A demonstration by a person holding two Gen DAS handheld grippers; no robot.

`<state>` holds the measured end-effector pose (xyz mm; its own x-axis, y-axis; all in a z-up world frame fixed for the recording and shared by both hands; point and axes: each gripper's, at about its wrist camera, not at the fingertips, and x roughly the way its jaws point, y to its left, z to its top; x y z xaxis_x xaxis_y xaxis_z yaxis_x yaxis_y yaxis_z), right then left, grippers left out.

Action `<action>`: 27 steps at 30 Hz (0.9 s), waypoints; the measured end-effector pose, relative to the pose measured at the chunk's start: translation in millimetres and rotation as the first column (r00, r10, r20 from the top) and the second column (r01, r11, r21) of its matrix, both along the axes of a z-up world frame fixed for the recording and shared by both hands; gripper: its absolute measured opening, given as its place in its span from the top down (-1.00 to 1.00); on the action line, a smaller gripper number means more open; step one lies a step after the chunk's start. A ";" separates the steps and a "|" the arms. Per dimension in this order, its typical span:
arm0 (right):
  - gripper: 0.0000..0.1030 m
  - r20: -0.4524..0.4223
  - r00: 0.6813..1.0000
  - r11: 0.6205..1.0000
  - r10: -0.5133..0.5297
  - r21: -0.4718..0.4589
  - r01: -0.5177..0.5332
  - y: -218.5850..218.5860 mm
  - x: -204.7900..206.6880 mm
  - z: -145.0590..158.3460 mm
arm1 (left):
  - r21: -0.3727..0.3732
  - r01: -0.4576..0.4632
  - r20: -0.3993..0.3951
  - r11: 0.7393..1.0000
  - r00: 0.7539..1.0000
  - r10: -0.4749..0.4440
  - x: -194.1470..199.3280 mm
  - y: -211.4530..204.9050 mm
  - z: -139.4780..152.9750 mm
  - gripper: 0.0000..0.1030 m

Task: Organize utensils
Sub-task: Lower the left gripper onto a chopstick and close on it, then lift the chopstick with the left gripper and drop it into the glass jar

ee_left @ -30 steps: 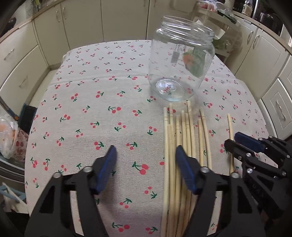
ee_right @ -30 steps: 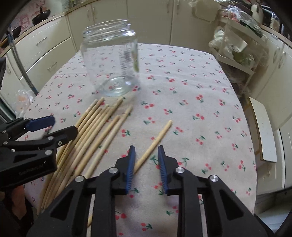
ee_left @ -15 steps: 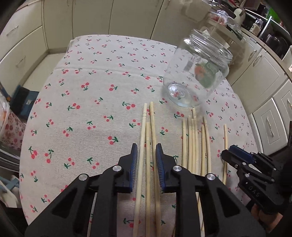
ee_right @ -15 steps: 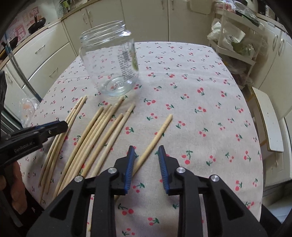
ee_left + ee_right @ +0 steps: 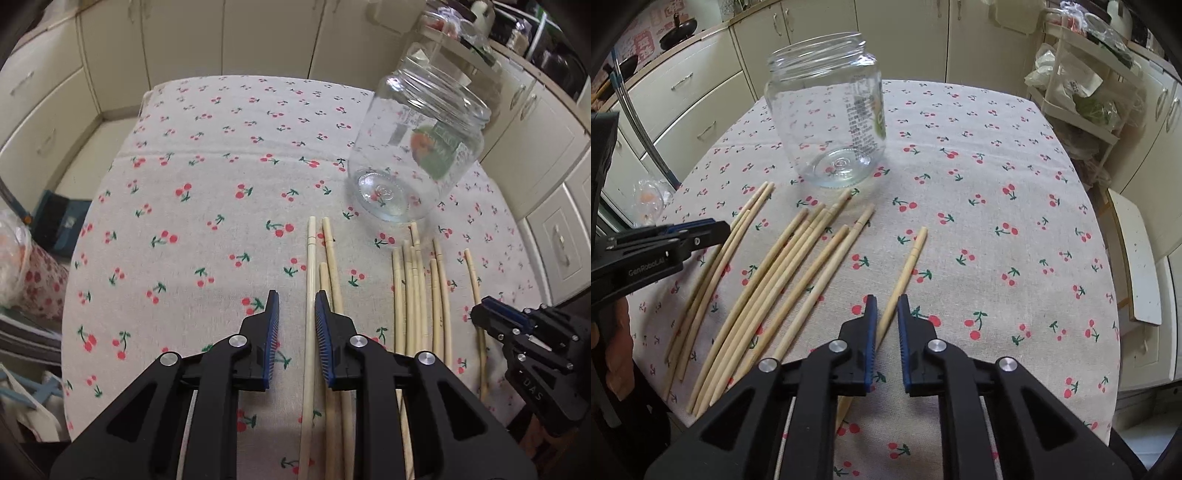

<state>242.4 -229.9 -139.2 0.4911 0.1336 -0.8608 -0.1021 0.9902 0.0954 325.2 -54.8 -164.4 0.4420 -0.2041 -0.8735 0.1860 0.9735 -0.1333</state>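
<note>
- Left gripper [image 5: 296, 325]: jaws slightly apart, straddling one pale chopstick [image 5: 309, 295]; centre it before closing.
- Right gripper [image 5: 885, 321]: jaws likewise apart around the lone chopstick [image 5: 905, 269].
- Glass jar [image 5: 827, 110]: clear, smooth, upright on the cherry-print tabletop [image 5: 997, 184], beyond the slender wooden sticks.

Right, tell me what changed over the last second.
The left gripper narrowed its wide-open fingers and dragged three chopsticks leftward out of the main bundle; one now lies in the gap between its fingers. The right gripper stayed astride the lone chopstick, slightly open. The glass jar stayed upright and empty.
</note>
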 end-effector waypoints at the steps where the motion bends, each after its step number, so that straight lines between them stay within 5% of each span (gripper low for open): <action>1: 0.76 0.003 1.000 1.000 0.001 -0.003 -0.001 0.4 0.7 0.0 | 0.018 0.009 0.010 1.000 1.000 -0.010 2.9 -3.6 -0.6 0.63; 11: 0.83 -0.013 1.000 1.000 0.006 0.022 -0.006 -4.5 1.8 0.7 | 0.031 0.050 -0.008 0.998 0.999 -0.050 13.0 -6.5 3.6 0.83; 15: 0.59 -0.015 1.000 1.000 0.019 0.004 -0.019 -1.0 5.2 0.8 | 0.058 0.062 -0.007 0.996 0.998 -0.061 20.1 -16.9 0.6 0.83; 18: 0.72 0.001 0.999 0.998 0.048 -0.038 -0.047 5.7 4.3 0.2 | 0.078 0.077 0.006 0.994 0.997 -0.078 23.1 -23.7 0.4 0.85; 20: 0.87 -0.002 0.999 0.999 0.044 -0.019 -0.044 3.6 5.1 0.5 | 0.076 0.082 0.008 0.994 0.996 -0.083 22.3 -23.6 1.0 0.90; 27: 0.88 0.017 1.000 0.986 -0.023 0.164 0.020 -22.1 1.6 13.0 | 0.004 0.066 0.028 0.998 0.997 -0.066 9.2 -6.2 19.1 0.91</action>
